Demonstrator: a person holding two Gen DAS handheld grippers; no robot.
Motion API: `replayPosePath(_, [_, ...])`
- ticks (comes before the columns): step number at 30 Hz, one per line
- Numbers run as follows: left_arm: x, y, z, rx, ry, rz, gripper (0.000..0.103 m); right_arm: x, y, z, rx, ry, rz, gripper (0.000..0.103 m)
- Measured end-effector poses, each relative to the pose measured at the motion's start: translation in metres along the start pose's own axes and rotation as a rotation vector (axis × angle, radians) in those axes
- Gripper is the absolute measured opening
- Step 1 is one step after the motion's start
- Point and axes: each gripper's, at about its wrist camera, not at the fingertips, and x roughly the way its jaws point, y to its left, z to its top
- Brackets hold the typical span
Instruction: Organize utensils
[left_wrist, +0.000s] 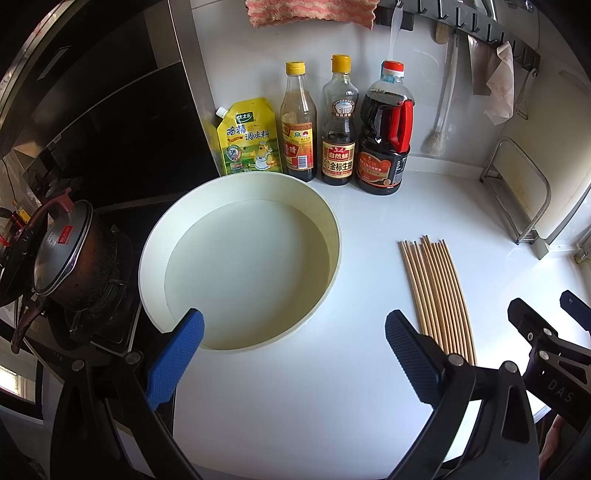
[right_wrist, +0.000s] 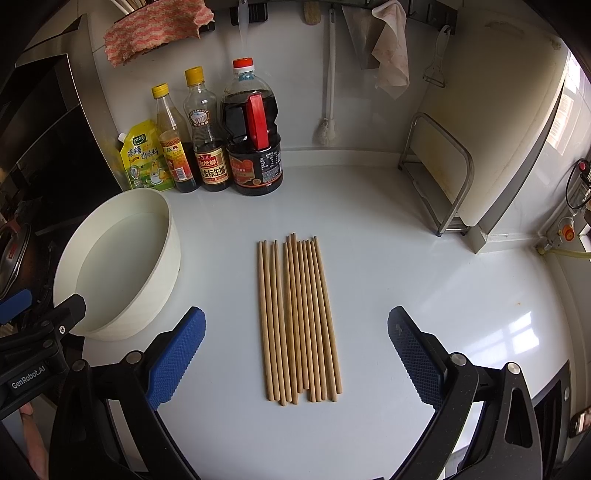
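We see a bundle of pale wooden chopsticks (right_wrist: 299, 317) lying side by side, flat on the glossy white countertop (right_wrist: 424, 295), their tips pointing toward the back wall. Our right gripper (right_wrist: 296, 347) hovers above their near ends with its blue-padded jaws spread wide to either side of the bundle, gripping nothing. Our left gripper (left_wrist: 294, 354) is likewise wide open and empty, poised over the near rim of a round, shallow cream-white basin (left_wrist: 334, 236) that sits to the left of the chopsticks, apart from them. Behind the basin stand a yellow seasoning pouch (left_wrist: 248, 138), two yellow-capped sauce bottles (left_wrist: 298, 125) and a large dark soy-sauce jug with a red handle (left_wrist: 384, 140), lined up against the wall.
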Motion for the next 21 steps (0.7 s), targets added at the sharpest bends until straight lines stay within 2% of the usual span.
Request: replayPosePath(21, [0.0019,-0.0021,0.0003,-0.001,0.003,0.0,0.097,0.0054,0.0006,0.0021,-0.003,0.003,0.001,0.095])
